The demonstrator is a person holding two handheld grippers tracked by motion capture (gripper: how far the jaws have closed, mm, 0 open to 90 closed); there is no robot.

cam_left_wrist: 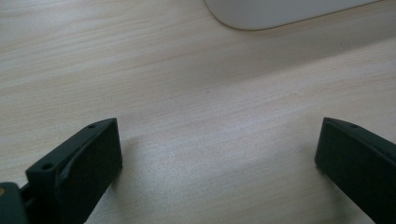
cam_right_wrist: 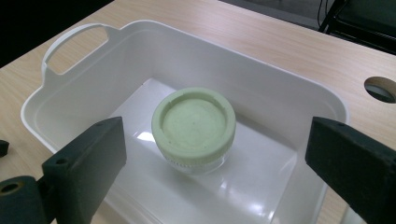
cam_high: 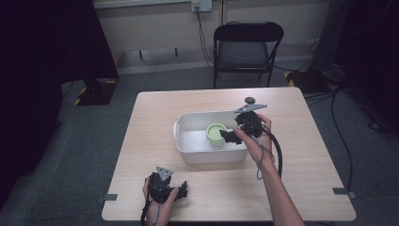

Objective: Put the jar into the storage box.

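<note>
Pale green is the lid of the jar (cam_right_wrist: 194, 122), which stands upright on the floor of the white tub (cam_right_wrist: 74, 100), roughly at its middle and clear of all four walls. Below the lid a short band of clear glass shows. From the high view the jar (cam_high: 216, 133) sits toward the right half of the tub (cam_high: 188, 123), and the tub rests near the middle of the wooden table (cam_high: 141, 141).

My right gripper (cam_high: 230, 136) hangs over the tub's right side, pointed at the jar from that side. In the right gripper view its jaws are spread wide, one to each side of the jar and nearer the camera than it, touching neither lid nor glass. A round hole (cam_right_wrist: 380, 88) in the tabletop shows beyond the tub's far rim.

My left gripper (cam_high: 181, 190) lies low on the table near the front edge, well apart from the tub. Its jaws are also spread wide, with bare wood grain between them in the left gripper view, and a rounded white corner of the tub (cam_left_wrist: 280, 11) at the top of that view. A dark folding chair (cam_high: 247, 44) stands beyond the table.
</note>
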